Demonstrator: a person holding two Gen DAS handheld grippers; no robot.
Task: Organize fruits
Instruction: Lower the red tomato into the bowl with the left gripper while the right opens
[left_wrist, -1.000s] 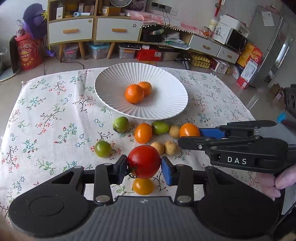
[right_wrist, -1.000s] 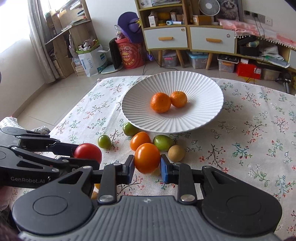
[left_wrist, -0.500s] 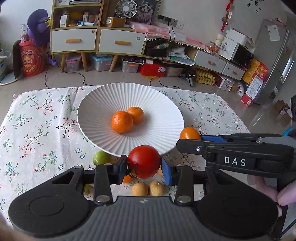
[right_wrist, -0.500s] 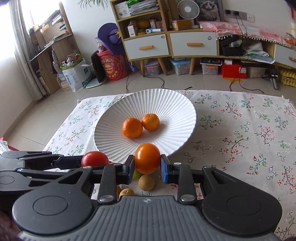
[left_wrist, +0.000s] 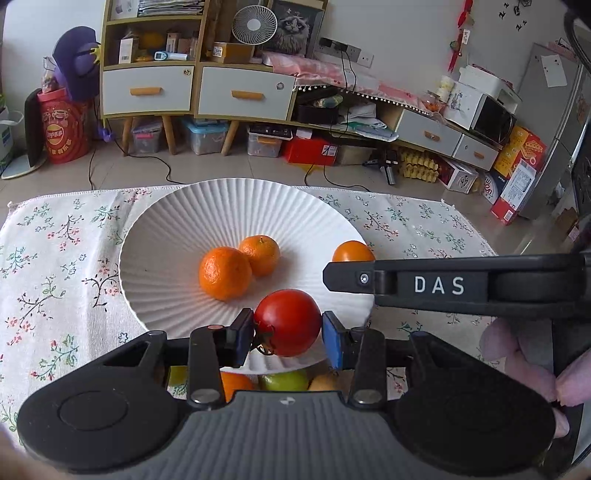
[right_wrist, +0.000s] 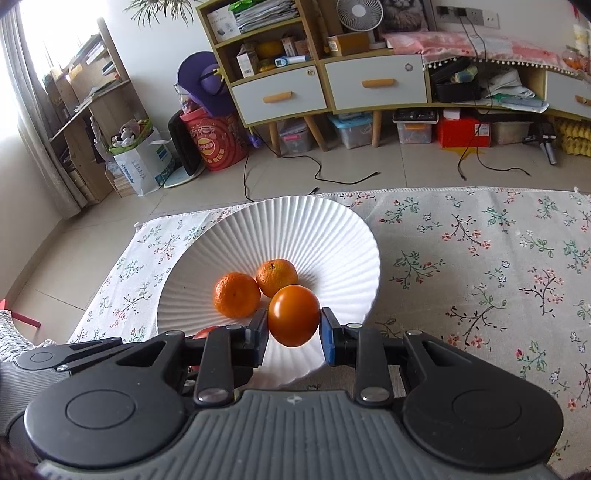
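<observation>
My left gripper (left_wrist: 287, 334) is shut on a red tomato (left_wrist: 287, 322), held over the near rim of the white ribbed plate (left_wrist: 177, 221). My right gripper (right_wrist: 293, 328) is shut on an orange tomato (right_wrist: 293, 314), above the plate (right_wrist: 325, 229) beside the two mandarins (right_wrist: 236, 294) lying in it. In the left wrist view the right gripper's arm (left_wrist: 436, 285) crosses from the right, with the orange tomato (left_wrist: 352, 252) peeking above it. The mandarins (left_wrist: 225, 273) sit near the plate's middle. In the right wrist view the left gripper's red tomato (right_wrist: 207, 332) shows low at left.
Below my left gripper lie loose fruits on the floral cloth (left_wrist: 55, 258): an orange one (left_wrist: 234, 384), a green one (left_wrist: 284, 380) and a brownish one (left_wrist: 325, 382), mostly hidden. A hand (left_wrist: 524, 362) holds the right gripper. Cabinets (left_wrist: 195, 92) stand beyond the table's far edge.
Both grippers have carried their tomatoes forward from over the loose fruits to above the plate. The loose fruits have slid under the grippers' bodies. Neither grip changed.
</observation>
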